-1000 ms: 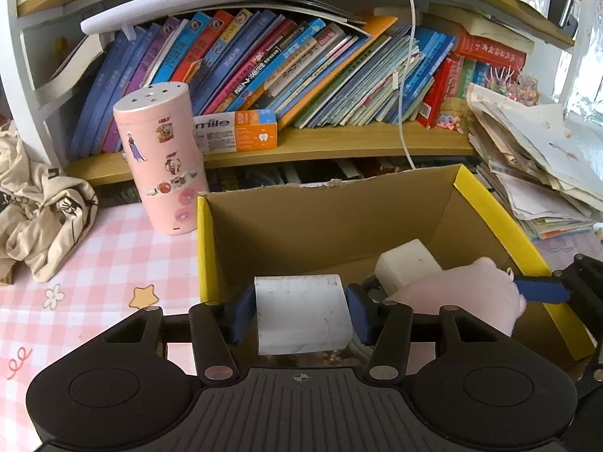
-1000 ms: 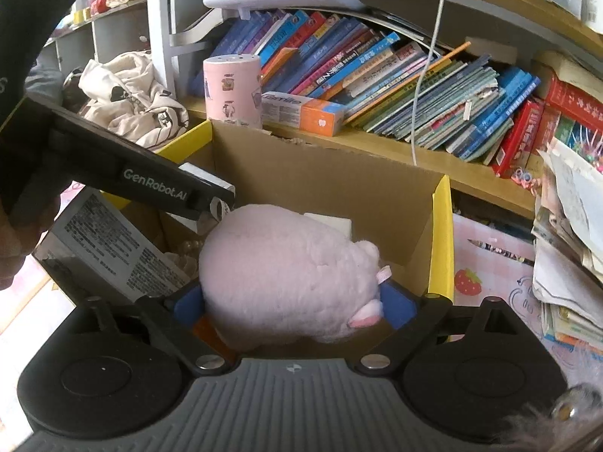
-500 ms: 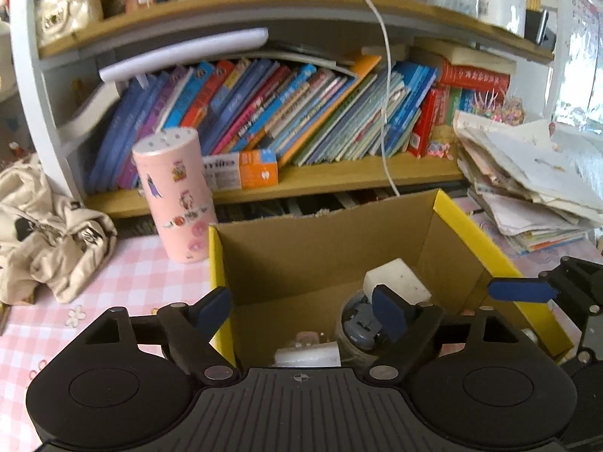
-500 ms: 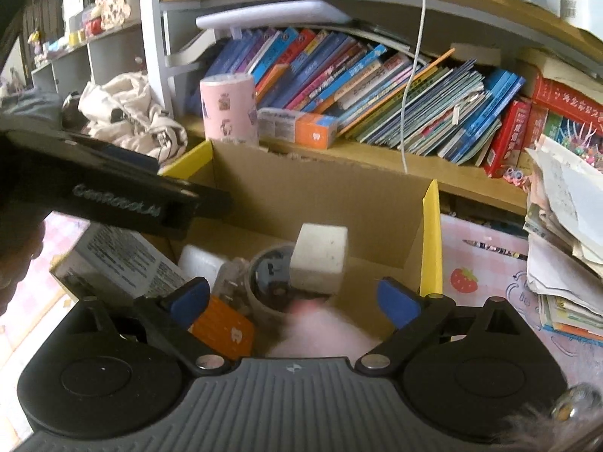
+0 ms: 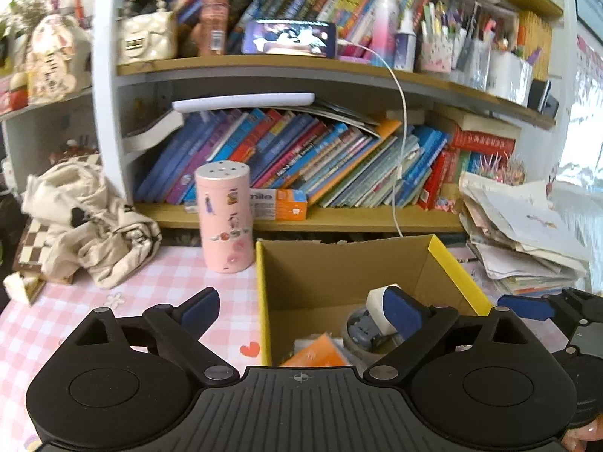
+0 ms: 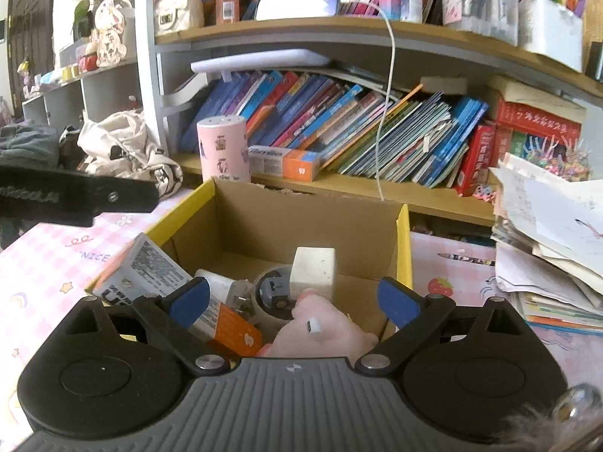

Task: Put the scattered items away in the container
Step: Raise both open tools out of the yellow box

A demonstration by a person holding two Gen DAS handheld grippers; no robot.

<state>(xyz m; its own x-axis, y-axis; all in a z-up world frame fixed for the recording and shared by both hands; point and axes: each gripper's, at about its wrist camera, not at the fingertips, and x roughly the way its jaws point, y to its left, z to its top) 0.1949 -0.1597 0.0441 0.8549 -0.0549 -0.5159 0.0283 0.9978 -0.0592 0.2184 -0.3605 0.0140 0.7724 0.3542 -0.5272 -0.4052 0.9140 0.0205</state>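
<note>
Cardboard box with yellow flaps sits on the pink checked tabletop in front of the bookshelf and already holds a jumble: a pink plush toy at the near edge, a white cube-shaped block leaning on a roll of tape, a white plug adapter, and an orange-and-white carton propped against the left flap, partly over the rim. Both tools hover above it with nothing between their pads: the left gripper has its jaws opening wide, one blue pad over the tabletop and the other over the box interior, while the right gripper stands spread apart over the plush. Judging by looks, the plush is light, soft and compressible, so it squashes under the pads and is best pinched across the body rather than by a limb. The carton looks stiff and light; a grip across its narrow faces would hold without crushing. The white block appears rigid with smooth sides that may slip, so a square grip on opposite flat faces suits it. Beside the box stands a tall pink cylinder with stickers, upright on the tabletop; whether it counts as a scattered item is unclear, but its round, smooth wall would call for a wide grip around mid-height to keep it from tipping or rolling.
</note>
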